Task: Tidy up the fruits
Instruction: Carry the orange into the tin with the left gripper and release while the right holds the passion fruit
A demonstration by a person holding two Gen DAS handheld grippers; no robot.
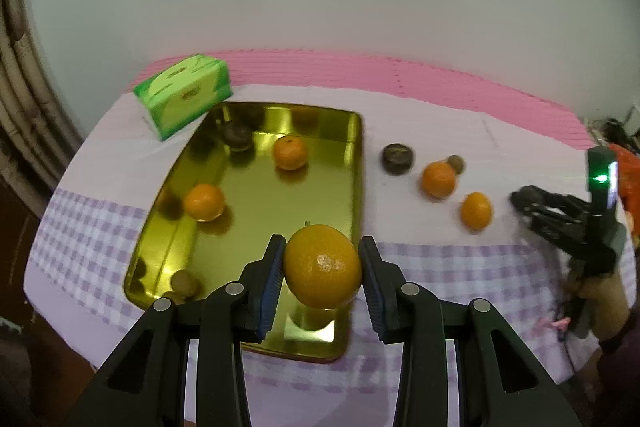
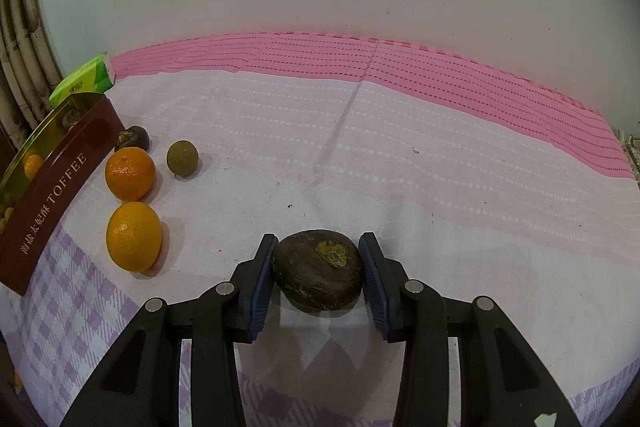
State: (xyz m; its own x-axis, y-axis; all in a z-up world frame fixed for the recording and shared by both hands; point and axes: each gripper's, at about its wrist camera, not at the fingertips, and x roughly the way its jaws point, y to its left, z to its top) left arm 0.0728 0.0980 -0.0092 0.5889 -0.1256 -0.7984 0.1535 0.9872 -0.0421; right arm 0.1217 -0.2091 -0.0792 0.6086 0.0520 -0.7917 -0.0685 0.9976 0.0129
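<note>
My left gripper is shut on an orange and holds it above the near right corner of the gold tin tray. Two oranges, a dark brown fruit and a small brown fruit lie in the tray. My right gripper is shut on a dark brown fruit just above the cloth; it shows at the right of the left wrist view. On the cloth lie two oranges, a small brown fruit and a dark fruit.
A green tissue pack stands behind the tray at the far left. The tray's red side wall reads TOFFEE. A pink mat runs along the wall at the back. The table's front edge is close below both grippers.
</note>
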